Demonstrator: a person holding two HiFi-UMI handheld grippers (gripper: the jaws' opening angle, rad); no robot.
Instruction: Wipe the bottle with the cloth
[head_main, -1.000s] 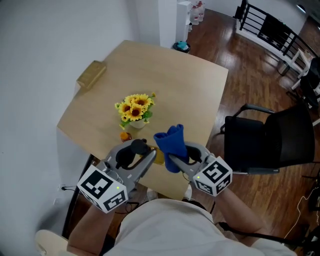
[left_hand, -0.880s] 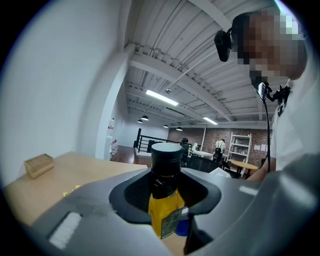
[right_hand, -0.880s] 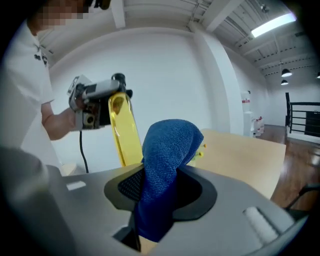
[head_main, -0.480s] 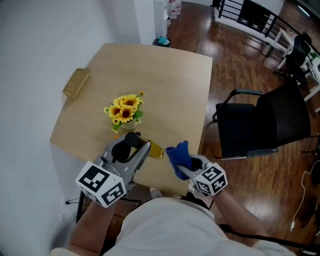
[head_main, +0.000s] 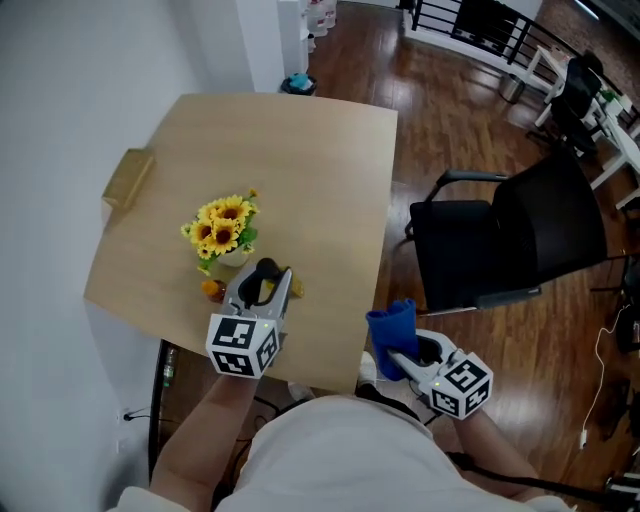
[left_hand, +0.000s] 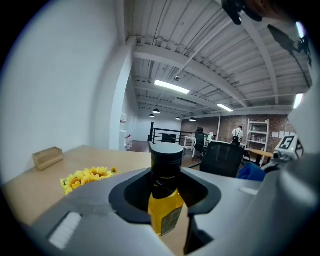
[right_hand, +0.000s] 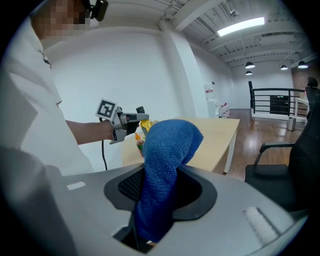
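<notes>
The bottle (left_hand: 166, 167), yellow-filled with a black cap, is clamped roughly upright between the closed jaws of the left gripper (head_main: 261, 291); in the head view it is held over the near part of the wooden table (head_main: 320, 180), at about 5 o'clock from the bunch of sunflowers (head_main: 222, 224); whether its base touches the tabletop cannot be told. A small orange object (head_main: 212, 290) is seen at 6 o'clock from the flowers, just beside the gripper; a wooden block (head_main: 127, 178) lies at 10 o'clock, near the far left edge. The blue cloth (right_hand: 167, 150) is pinched in the closed jaws of the right gripper (head_main: 400, 352) and stands up out of them; this gripper is held off the table's edge, at 4 o'clock from the left one and well apart from the bottle. A black chair (head_main: 510, 240) is placed at 3 o'clock from the table.
</notes>
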